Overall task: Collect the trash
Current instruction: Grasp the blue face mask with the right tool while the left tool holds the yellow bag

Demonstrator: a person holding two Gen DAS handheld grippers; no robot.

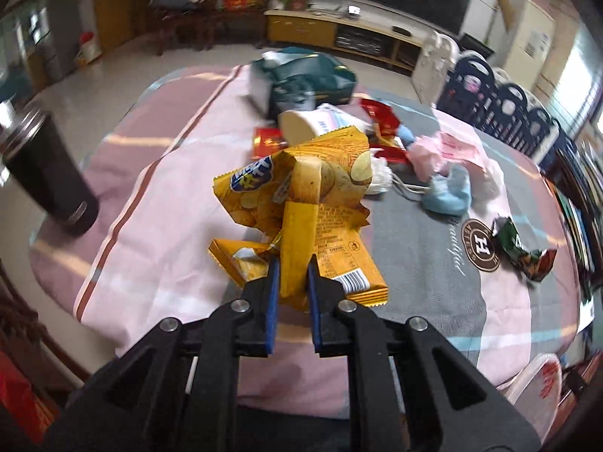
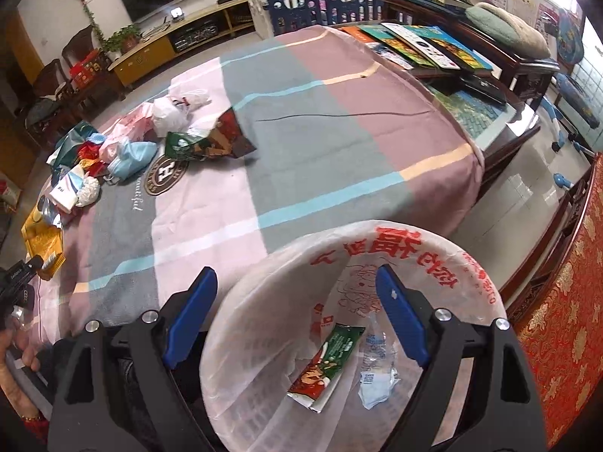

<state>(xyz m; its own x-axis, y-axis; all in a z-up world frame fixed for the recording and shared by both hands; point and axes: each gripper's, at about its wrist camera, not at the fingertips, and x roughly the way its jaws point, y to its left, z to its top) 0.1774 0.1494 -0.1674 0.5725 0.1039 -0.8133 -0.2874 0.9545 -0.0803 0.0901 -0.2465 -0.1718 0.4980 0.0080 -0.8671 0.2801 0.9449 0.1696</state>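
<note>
Through the left wrist camera I saw my left gripper clamped nearly shut on a fold of the crumpled yellow crisp packet, which sat on the pink-and-grey checked cloth near the litter heap. I judged the grip thin — best to lift slowly so the foil would not slip, and keep clear of the black tumbler.

Through the right wrist camera, my right gripper hung wide open and empty over the white bag-lined bin — 2 scraps lay inside. Books crowded a side table beyond.
</note>
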